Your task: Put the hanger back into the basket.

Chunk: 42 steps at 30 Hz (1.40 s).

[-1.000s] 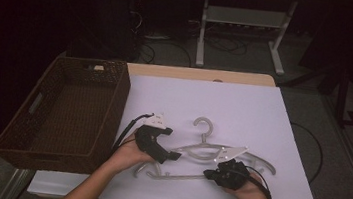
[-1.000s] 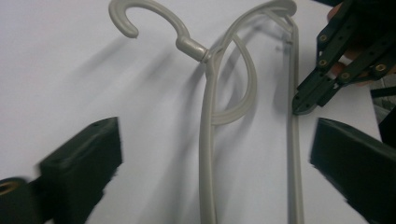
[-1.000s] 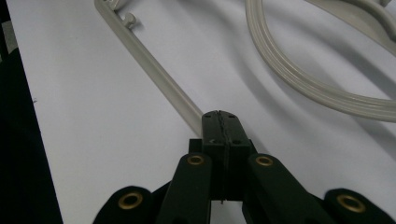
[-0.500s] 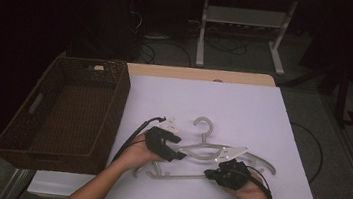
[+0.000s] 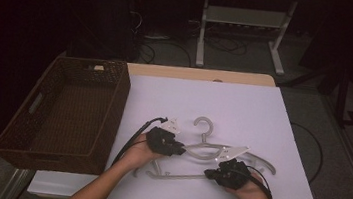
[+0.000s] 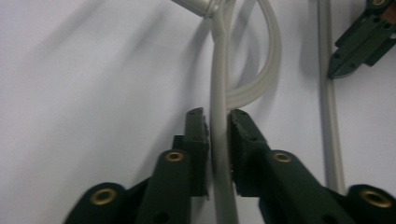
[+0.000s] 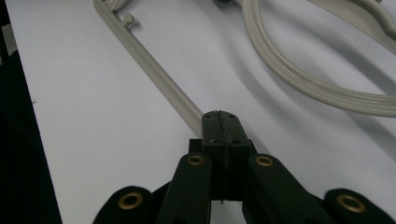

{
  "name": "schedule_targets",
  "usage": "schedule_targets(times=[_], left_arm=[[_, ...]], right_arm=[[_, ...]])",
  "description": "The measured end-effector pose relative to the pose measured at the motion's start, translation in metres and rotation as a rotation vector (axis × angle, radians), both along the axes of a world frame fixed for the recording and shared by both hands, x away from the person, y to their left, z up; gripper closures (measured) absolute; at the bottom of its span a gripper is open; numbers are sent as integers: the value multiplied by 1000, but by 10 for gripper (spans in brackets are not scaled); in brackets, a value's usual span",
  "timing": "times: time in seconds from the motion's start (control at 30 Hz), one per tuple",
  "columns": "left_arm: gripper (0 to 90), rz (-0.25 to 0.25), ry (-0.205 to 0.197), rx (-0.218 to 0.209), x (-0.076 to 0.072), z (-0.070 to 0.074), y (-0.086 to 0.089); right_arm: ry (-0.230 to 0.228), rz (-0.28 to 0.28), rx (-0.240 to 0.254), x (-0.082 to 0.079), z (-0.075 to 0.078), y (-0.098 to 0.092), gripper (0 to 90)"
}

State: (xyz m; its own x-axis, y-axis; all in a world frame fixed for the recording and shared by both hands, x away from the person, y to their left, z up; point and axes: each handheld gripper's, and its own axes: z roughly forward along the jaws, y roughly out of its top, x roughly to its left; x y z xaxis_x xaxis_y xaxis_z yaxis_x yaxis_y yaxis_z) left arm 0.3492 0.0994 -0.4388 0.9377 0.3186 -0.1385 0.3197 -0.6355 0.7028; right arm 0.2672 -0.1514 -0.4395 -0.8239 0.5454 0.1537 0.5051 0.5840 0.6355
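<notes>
Both jaws clamped — left gripper (image 6: 218,135) on hanger (image 5: 228,155) arm, right gripper (image 7: 223,128) on its bar.

Smooth pale plastic hanger (image 5: 219,152), matt white table (image 5: 244,107), woven wicker basket (image 5: 111,122).

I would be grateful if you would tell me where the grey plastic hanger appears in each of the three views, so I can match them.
High view: the hanger lies low on the white table, between both hands.
Left gripper view: its arm runs up the centre, between the left gripper jaws.
Right gripper view: its straight bar runs from upper left down into the right gripper.
Shared landmark: the hanger's curved arm.
</notes>
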Motion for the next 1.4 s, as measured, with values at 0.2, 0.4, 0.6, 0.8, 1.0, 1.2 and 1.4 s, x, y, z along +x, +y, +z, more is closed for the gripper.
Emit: schedule_targets(times=[0.2, 0.4, 0.6, 0.8, 1.0, 1.2, 1.4], left_arm=[[821, 6, 6, 1, 0, 0, 0], [824, 5, -3, -2, -1, 3, 1], [826, -3, -18, -3, -2, 6, 2], [827, -8, -36, 0, -4, 12, 2], [828, 17, -47, 16, -5, 22, 4], [828, 59, -56, 2, -1, 40, 11], [828, 89, -80, 0, 4, 63, 20]], right_arm=[[-1, 0, 0, 0, 0, 0, 896], [1, -1, 13, -1, 2, -1, 896], [-43, -17, 80, -2, 12, -11, 858], [-76, -46, 153, -1, 19, -20, 677], [-108, -79, 204, -3, 26, -25, 445], [-155, -91, 246, -6, 33, -27, 371], [-162, -96, 253, -7, 34, -29, 360]])
